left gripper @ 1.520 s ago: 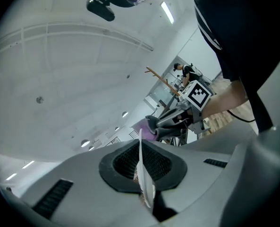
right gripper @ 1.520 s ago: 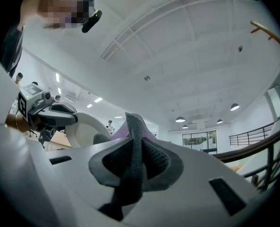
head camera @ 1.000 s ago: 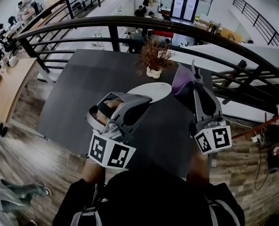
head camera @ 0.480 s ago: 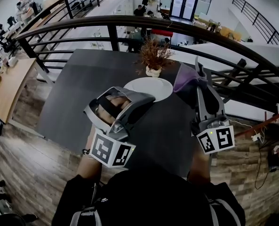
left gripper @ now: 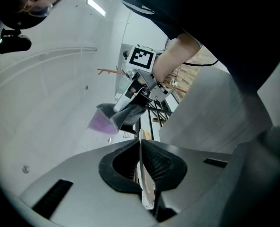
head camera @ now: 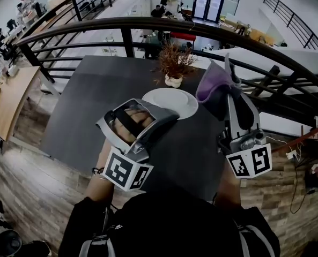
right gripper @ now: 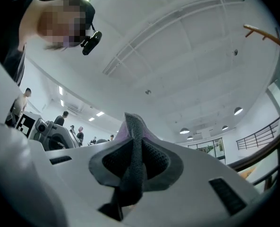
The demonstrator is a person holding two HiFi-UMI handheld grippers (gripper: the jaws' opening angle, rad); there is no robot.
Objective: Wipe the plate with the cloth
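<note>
My left gripper (head camera: 168,116) is shut on the near rim of a white plate (head camera: 172,101), which it holds out over the dark table (head camera: 89,106). In the left gripper view the plate (left gripper: 141,176) shows edge-on as a thin white line between the pads of the left gripper (left gripper: 140,144). My right gripper (head camera: 224,85) stands to the right of the plate, raised, and is shut on a purple and grey cloth (head camera: 212,87). The cloth (right gripper: 132,150) hangs bunched between the pads of the right gripper (right gripper: 132,148). Cloth and plate are apart.
A small potted plant (head camera: 175,66) with dry brown twigs stands on the table just behind the plate. A dark curved railing (head camera: 148,25) runs beyond the table's far and right edges. Below it lies an open hall with desks and people.
The right gripper has risen with the cloth. The left gripper has rolled with the plate in its jaws, and more of the plate now shows.
</note>
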